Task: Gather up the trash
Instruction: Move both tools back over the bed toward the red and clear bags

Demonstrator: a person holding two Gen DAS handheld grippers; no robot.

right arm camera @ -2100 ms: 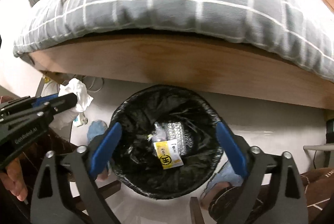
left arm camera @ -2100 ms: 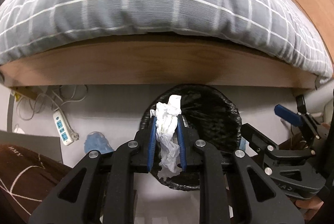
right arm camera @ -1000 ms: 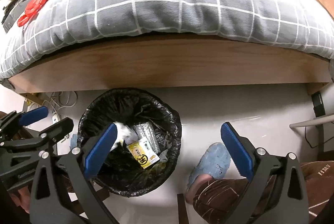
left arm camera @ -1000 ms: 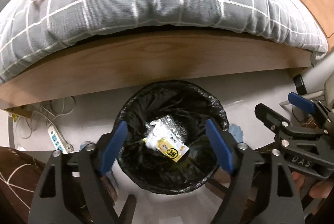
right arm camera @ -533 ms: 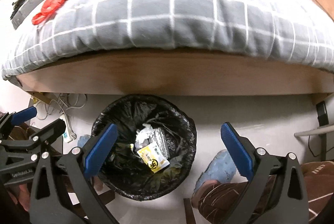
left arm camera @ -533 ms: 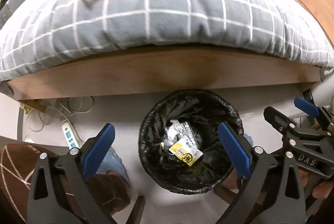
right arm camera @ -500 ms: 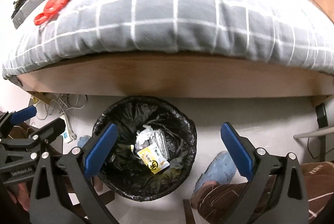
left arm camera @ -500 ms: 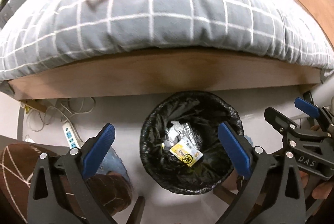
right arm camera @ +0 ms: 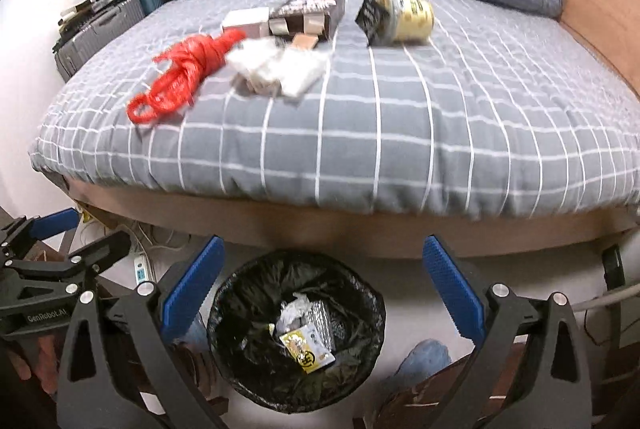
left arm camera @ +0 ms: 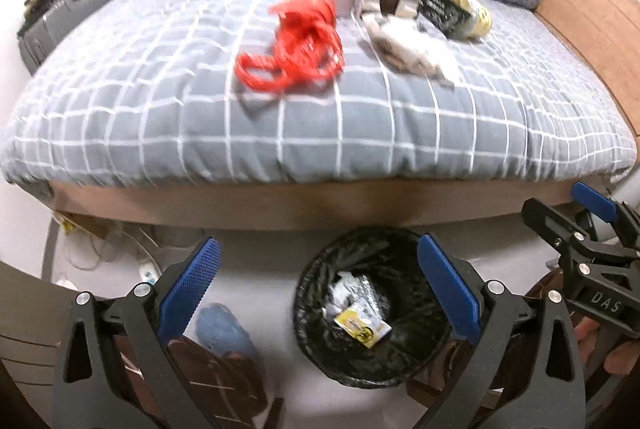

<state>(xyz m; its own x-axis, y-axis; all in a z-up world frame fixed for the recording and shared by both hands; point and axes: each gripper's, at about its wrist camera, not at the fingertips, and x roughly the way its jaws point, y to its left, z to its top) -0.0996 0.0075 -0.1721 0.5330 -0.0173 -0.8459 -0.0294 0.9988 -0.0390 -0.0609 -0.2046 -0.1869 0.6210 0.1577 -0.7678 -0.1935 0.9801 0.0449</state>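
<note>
Trash remaining to collect lies on the bed: a red plastic bag, crumpled white paper, a dark carton and a yellow cup grouped toward the far middle of the checked cover. The bin, black-lined, stands on the floor against the bed frame and holds a yellow packet and some wrappers. Both tools are empty with jaws spread wide: left tool, right tool, both held above the bin. The step in hand appears to be reaching for the next item. Select the nearest piece, likely the red bag for the left tool, approach from above, press lightly into the soft cover and close on a bunched fold, avoiding the bedding. Thin plastic may slip; grip a thick gather
</note>
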